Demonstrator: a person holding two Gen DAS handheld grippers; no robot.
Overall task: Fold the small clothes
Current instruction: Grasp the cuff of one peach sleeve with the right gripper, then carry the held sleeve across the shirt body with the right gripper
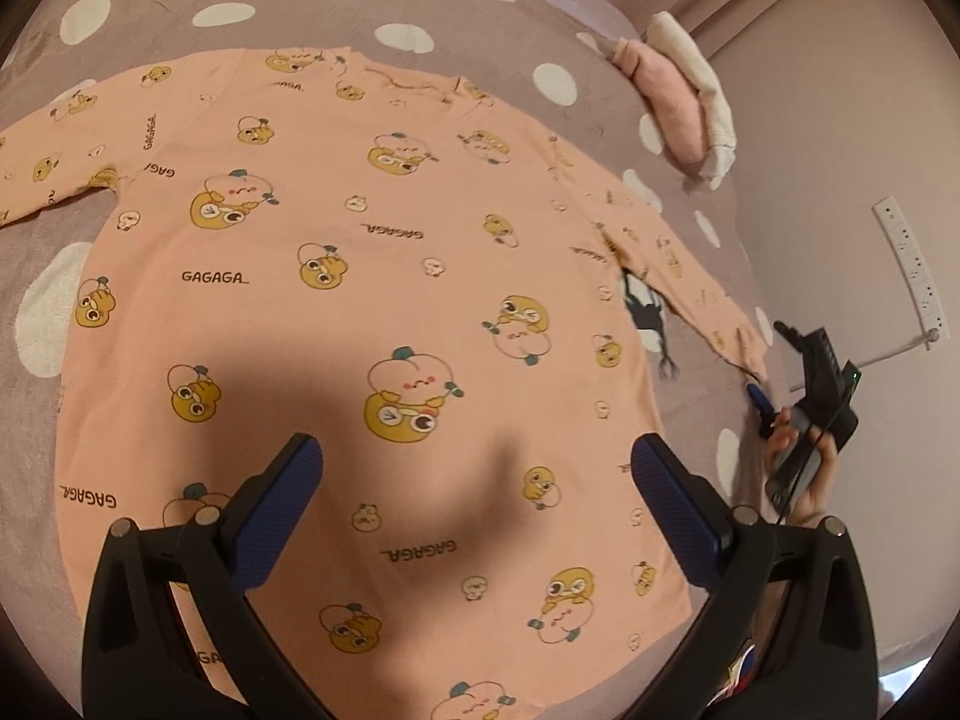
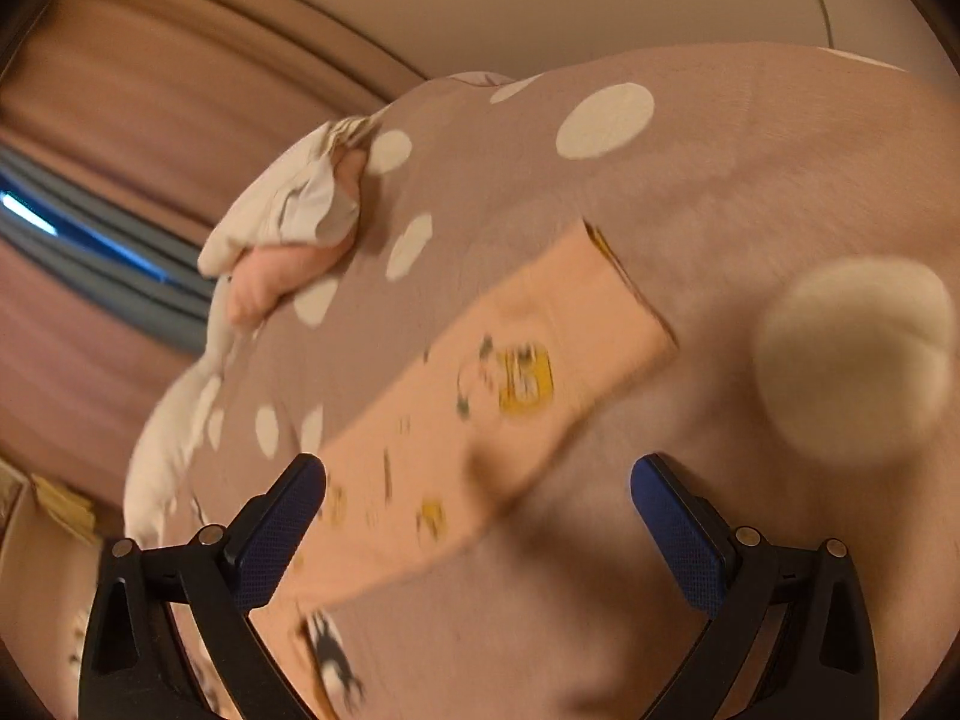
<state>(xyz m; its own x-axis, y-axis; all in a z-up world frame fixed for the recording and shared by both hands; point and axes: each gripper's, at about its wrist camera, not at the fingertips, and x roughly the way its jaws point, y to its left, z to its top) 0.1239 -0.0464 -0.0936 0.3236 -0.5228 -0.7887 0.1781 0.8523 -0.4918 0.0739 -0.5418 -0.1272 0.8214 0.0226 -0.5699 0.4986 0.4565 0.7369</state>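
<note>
A peach long-sleeved top (image 1: 372, 312) lies flat on the bed (image 1: 504, 48), body smoothed out and both sleeves spread to the sides. No fold is in it yet, so the task looks to be at its start.

The left gripper (image 1: 477, 474) hovers over the lower half of the top with its jaws wide apart and nothing between them. The right gripper (image 2: 477, 480) is also spread open and empty, above the right sleeve (image 2: 480, 396), whose cuff points away from it. From the left wrist view the right gripper sits off the bed's edge near that cuff, held in a hand (image 1: 804, 468).

The right wrist view is smeared by motion, so how close its jaws are to the sleeve is hard to judge; they seem to be apart from it.

Risks from here:
- A pinch on the sleeve could also catch the soft bedcover beneath and drag it up with the cloth.
- Taking the sleeve too far from the cuff would let the end droop and fold crooked.
- Pulling the sleeve across with nothing pinning the body may slide the whole top and wrinkle it.
- A bundle of pink and white clothes (image 1: 684, 108) lies near the far shoulder; a wide sweep could knock it.
</note>
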